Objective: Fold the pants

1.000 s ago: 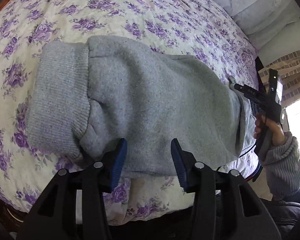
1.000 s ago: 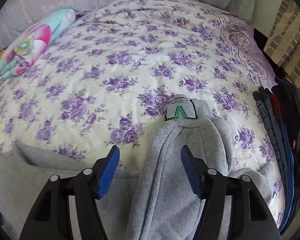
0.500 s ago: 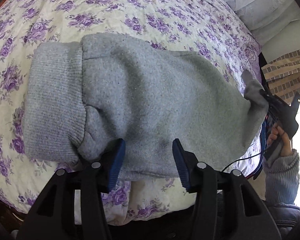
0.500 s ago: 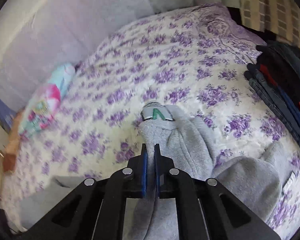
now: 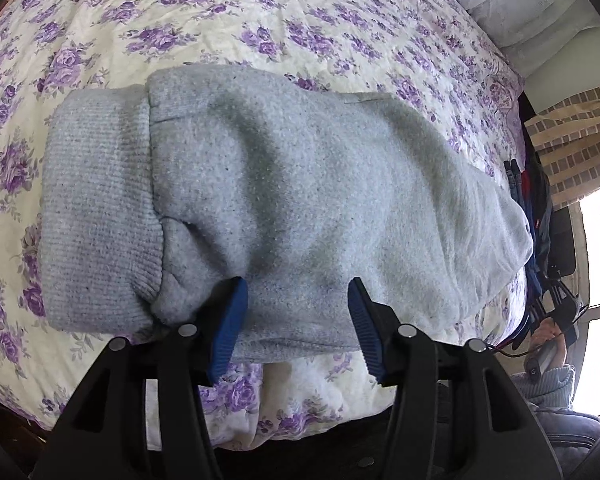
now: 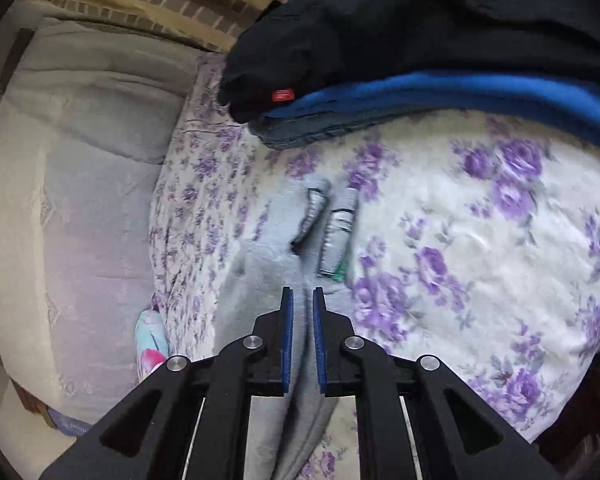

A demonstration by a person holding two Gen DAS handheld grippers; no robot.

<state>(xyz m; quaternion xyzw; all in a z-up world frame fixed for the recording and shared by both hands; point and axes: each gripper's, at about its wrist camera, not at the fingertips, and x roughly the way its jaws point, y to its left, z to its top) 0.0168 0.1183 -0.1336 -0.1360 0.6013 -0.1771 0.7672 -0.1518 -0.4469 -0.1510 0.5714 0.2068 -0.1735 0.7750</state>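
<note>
Grey sweatpants (image 5: pixel 300 200) lie folded across the floral bedspread (image 5: pixel 260 20), ribbed cuffs (image 5: pixel 96 208) at the left. My left gripper (image 5: pixel 296 308) is open, its blue pads over the near edge of the pants, holding nothing. My right gripper (image 6: pixel 301 312) is shut on a fold of the grey pants (image 6: pixel 268 264) and holds it lifted and pulled; a label (image 6: pixel 338 236) shows on the cloth beyond the tips. In the left wrist view the right gripper (image 5: pixel 556 304) sits at the far right, off the bed's edge.
A stack of dark and blue folded clothes (image 6: pixel 420 60) lies on the bed near the right gripper. A pale headboard cushion (image 6: pixel 80 200) and a colourful pillow (image 6: pixel 152 340) are at the left. Brick-pattern curtain (image 5: pixel 572 136) and window at right.
My right gripper closed on the pants' waist end, then swung away and down to the right, turning its view. The pants' right end has dropped flat. My left gripper stayed open in place.
</note>
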